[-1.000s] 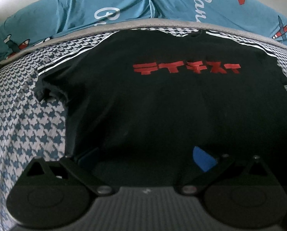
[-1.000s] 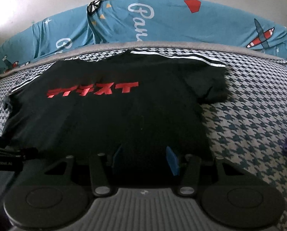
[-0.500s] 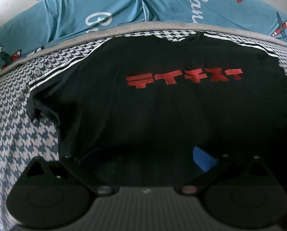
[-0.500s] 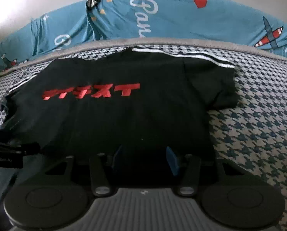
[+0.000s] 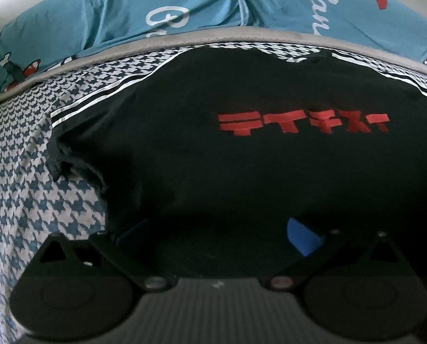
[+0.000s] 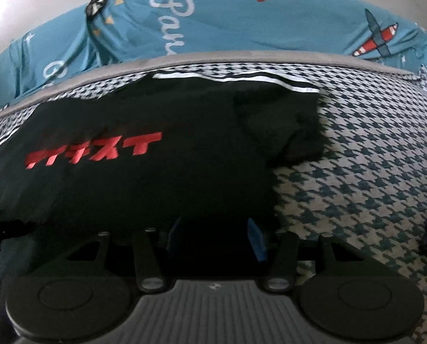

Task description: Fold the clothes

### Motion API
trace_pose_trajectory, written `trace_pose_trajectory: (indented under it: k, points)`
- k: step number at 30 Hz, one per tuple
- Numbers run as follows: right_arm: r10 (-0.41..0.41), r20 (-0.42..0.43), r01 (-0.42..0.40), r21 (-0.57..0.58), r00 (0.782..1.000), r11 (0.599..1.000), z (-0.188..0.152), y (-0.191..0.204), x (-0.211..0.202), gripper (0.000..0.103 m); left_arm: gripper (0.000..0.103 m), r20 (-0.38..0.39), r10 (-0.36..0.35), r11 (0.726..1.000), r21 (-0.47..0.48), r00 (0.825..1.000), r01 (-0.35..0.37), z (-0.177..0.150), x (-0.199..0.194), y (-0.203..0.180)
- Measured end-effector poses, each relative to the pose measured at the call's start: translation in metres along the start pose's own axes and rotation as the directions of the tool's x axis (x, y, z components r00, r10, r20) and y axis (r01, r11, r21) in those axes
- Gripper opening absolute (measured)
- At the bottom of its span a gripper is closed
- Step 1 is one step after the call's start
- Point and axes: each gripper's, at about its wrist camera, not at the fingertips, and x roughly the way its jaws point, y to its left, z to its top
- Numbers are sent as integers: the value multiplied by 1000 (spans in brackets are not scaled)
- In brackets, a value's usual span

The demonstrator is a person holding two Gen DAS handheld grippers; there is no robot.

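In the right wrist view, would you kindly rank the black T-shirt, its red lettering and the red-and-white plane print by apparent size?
1. black T-shirt
2. red lettering
3. plane print, though it lies farther from the camera, so its true size is unsure.

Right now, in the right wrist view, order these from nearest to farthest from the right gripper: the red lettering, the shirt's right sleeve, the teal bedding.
1. Red lettering, ahead-left of the right gripper, on the black shirt.
2. Right sleeve, ahead-right, over the houndstooth cover.
3. Teal bedding, beyond the cover's far edge.
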Motion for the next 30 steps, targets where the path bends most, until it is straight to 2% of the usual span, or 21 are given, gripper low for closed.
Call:
trace_pose_trajectory:
  k: [7,10,15,18,26,30]
  points:
    - [-14,11,14,50,1000,999,8,-15,1,49,103,-8,23,999,-28,1000,-24,4,2,11]
    - [-23,16,22,76,1000,997,11,-24,2,49,103,-4,57,998,-29,998,-57,4,2,13]
    - [-41,23,38,121,999,992,17,-40,4,49,103,-13,88,992,-89,996,-89,4,3,26]
    - [-44,28,40,144,999,989,21,-49,5,49,103,-25,81,987,-134,996,-84,4,5,36]
    - [-53,59,38,225,997,974,32,-82,7,50,103,5,134,987,-92,991,-133,3,-3,34]
    - [-58,75,34,292,995,956,35,-99,8,50,103,35,104,989,-109,994,-100,5,-13,34]
